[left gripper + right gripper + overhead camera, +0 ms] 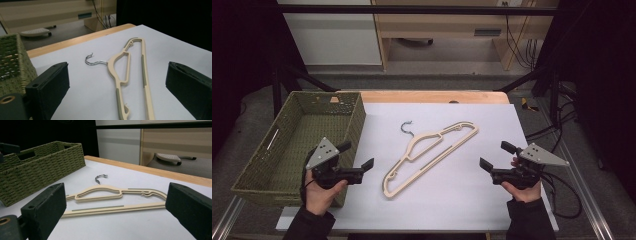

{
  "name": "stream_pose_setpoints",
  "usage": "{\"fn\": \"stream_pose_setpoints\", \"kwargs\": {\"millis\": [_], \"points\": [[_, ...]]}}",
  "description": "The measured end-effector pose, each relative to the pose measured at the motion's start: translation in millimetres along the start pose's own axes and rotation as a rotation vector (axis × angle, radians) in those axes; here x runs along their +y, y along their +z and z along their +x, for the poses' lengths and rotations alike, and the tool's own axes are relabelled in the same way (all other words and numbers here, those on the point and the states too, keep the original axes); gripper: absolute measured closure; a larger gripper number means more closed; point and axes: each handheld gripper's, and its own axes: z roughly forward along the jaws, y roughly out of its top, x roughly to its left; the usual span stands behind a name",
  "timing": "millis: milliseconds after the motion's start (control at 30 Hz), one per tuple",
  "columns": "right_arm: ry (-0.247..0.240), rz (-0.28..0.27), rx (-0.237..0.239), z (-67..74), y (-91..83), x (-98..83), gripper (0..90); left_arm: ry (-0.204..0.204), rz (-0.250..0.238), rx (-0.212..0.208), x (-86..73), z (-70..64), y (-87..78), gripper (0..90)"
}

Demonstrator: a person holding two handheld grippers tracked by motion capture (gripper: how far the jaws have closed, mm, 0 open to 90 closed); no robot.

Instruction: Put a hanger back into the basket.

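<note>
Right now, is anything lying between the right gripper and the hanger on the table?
Nothing visible does. The right gripper is open and points toward the hanger, with only bare white table cover between them. The green woven basket sits on the far side, by the left gripper.

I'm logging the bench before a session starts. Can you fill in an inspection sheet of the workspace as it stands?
Surface: white sheet over a wooden table.
Job's things: cream hanger with metal hook lying flat mid-sheet; empty green woven basket at the left edge.
Clutter: nothing seen.
Grippers: left claw and right claw both open, held either side of the hanger, touching nothing.
Cables: black cable trailing from the right claw; more cables on the floor behind.
Surroundings: wooden furniture, dark frame.
</note>
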Motion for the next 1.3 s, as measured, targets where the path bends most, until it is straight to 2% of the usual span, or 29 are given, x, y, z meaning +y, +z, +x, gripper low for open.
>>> {"fn": "stream_pose_setpoints", "kwargs": {"millis": [333,533,733,800,1033,1067,1100,1133,1167,1200,1233,1300], "points": [[-0.013,0.017,0.015,1.5,4.1,-1.2,3.9,0.036,0.1,-0.021,-2.2,-17.8,37.1,6.9],[-0.009,0.021,0.012,2.3,5.9,-1.6,4.1,0.031,0.171,-0.039,-4.7,-20.6,65.4,9.8],[-0.013,0.024,0.015,2.3,6.2,-2.1,4.2,0.036,0.235,-0.021,-13.4,-21.3,95.1,13.5],[-0.012,0.026,0.014,2.5,6.4,-2.0,4.3,0.027,0.258,-0.022,-18.6,-18.8,107.0,17.0],[-0.013,0.029,0.017,2.4,7.1,-2.3,4.5,0.025,0.323,-0.039,-32.5,-13.4,127.1,26.7],[-0.015,0.03,0.018,2.2,7.3,-2.5,4.5,0.019,0.336,-0.043,-36.0,-12.1,130.8,29.0],[-0.013,0.033,0.019,2.8,8.5,-2.9,4.5,0.025,0.369,-0.043,-40.2,-10.6,136.1,33.5],[-0.013,0.033,0.019,2.8,8.5,-2.9,4.5,0.025,0.369,-0.043,-40.2,-10.6,136.1,35.5],[-0.012,0.037,0.019,3.3,9.0,-3.2,4.5,0.044,0.386,-0.037,-42.2,-10.5,138.4,35.5],[-0.015,0.039,0.021,3.4,9.9,-3.6,4.6,0.053,0.401,-0.039,-44.0,-10.1,140.1,40.5],[-0.015,0.039,0.021,3.4,9.9,-3.6,4.6,0.04,0.411,-0.051,-45.9,-10.1,141.8,40.5],[-0.021,0.042,0.025,3.1,10.9,-4.2,4.7,0.043,0.429,-0.054,-48.6,-8.8,144.9,45.3]]}}
